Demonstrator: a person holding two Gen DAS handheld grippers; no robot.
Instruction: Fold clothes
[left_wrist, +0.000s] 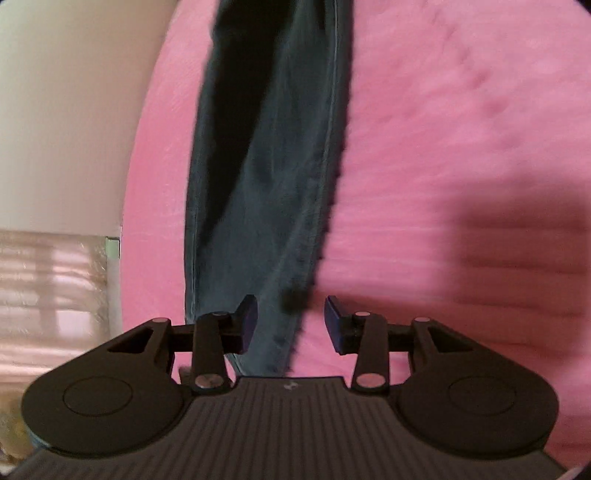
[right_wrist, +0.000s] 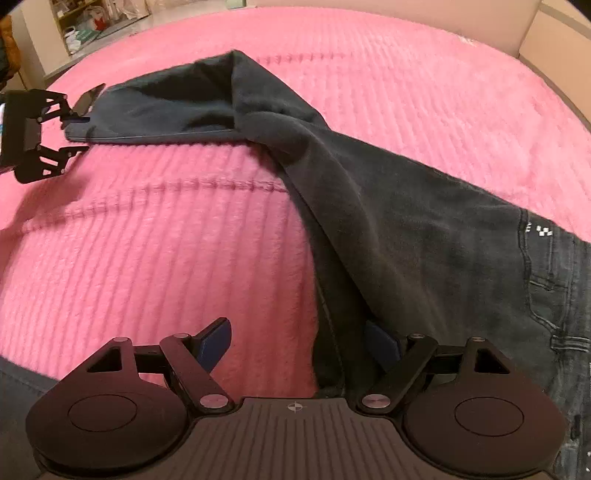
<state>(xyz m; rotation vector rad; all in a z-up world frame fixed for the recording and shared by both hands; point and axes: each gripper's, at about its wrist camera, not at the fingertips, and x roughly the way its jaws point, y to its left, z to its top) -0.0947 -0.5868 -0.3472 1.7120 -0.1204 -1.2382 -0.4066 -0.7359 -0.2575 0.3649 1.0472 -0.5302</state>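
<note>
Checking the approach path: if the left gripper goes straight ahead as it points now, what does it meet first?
The dark jeans leg. It already lies between the open fingers of the left gripper and runs on ahead over the pink blanket, so it would hit denim first; how high the gripper hangs above it is unclear.

The jeans (right_wrist: 388, 206) are dark matt denim, soft and slightly fuzzy, with stitched seams. The bed cover (right_wrist: 166, 240) is pink plush cloth with a ribbed pile. The right hand-held gripper (right_wrist: 299, 341) is matt black plastic with ridged housing, shiny metal pins and blue pads.
</note>
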